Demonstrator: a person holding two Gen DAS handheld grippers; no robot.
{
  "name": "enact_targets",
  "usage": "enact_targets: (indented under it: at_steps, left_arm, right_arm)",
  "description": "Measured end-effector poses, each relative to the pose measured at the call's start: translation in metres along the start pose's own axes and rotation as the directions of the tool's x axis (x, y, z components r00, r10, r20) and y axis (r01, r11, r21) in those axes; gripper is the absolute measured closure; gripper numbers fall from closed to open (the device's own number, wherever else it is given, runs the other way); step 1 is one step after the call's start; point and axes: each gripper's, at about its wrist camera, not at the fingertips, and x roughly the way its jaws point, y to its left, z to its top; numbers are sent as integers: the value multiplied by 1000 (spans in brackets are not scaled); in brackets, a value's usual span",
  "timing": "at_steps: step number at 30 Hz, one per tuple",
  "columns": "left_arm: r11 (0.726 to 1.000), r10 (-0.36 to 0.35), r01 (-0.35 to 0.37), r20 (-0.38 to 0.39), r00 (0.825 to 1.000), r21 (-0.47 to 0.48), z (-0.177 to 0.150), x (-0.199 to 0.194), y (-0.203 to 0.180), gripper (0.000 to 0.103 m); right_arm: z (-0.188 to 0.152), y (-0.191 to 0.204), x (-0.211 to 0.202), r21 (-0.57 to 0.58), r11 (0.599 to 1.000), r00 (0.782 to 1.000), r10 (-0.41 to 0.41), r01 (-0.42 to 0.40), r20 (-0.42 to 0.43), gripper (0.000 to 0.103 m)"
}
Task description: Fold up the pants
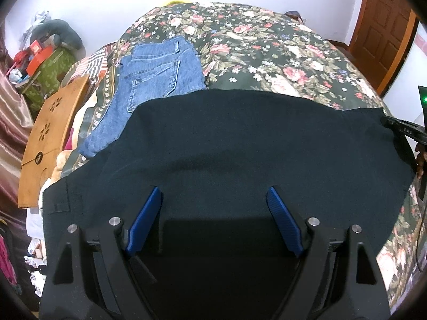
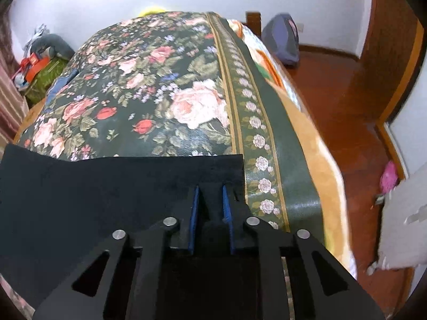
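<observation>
Dark navy pants (image 1: 240,146) lie spread flat across the near part of a floral bedspread (image 1: 267,53). My left gripper (image 1: 213,194) is open just above the cloth, its blue pads (image 1: 145,221) wide apart with nothing between them. My right gripper (image 2: 210,194) is shut on a fold of the pants (image 2: 106,186) near their right end, close to the bed's flowered border. The right gripper also shows at the right edge of the left wrist view (image 1: 405,130), at the pants' corner.
Folded blue jeans (image 1: 154,80) lie on the bed beyond the pants at left. A wooden lap table (image 1: 48,138) leans at the bed's left side. Clutter (image 1: 40,58) is at far left. A wooden door (image 1: 387,26) and red-brown floor (image 2: 347,106) are at right.
</observation>
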Motion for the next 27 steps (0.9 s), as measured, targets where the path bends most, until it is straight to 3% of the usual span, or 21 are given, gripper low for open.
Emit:
enact_targets:
  at_steps: [5, 8, 10, 15, 19, 21, 24, 27]
  left_arm:
    - [998, 46, -47, 37, 998, 48, -6, -15, -1, 21]
    - [995, 69, -71, 36, 997, 75, -11, -13, -1, 21]
    - [995, 66, -67, 22, 998, 68, -15, -6, -1, 21]
    - [1000, 12, -12, 4, 1000, 0, -14, 0, 8, 20]
    - [1000, 0, 0, -12, 1000, 4, -10, -4, 8, 20]
    - [1000, -4, 4, 3, 1000, 13, -7, -9, 3, 20]
    - [998, -52, 51, 28, 998, 26, 3, -18, -11, 20]
    - [994, -92, 90, 23, 996, 56, 9, -15, -34, 20]
  right_arm:
    - [11, 3, -33, -25, 999, 991, -25, 28, 131, 90]
    - [21, 4, -39, -44, 997, 985, -49, 57, 167, 90]
    - [25, 5, -30, -56, 995, 986, -72, 81, 151, 90]
    - [20, 8, 18, -88, 990, 994, -111, 110, -5, 87]
    - [25, 2, 8, -58, 987, 988, -152, 152, 5, 81]
    - [30, -7, -9, -17, 991, 991, -131, 132, 9, 78]
    - [29, -5, -40, -2, 1000, 999, -31, 31, 27, 78]
    - [12, 11, -51, -40, 998, 998, 57, -57, -12, 66]
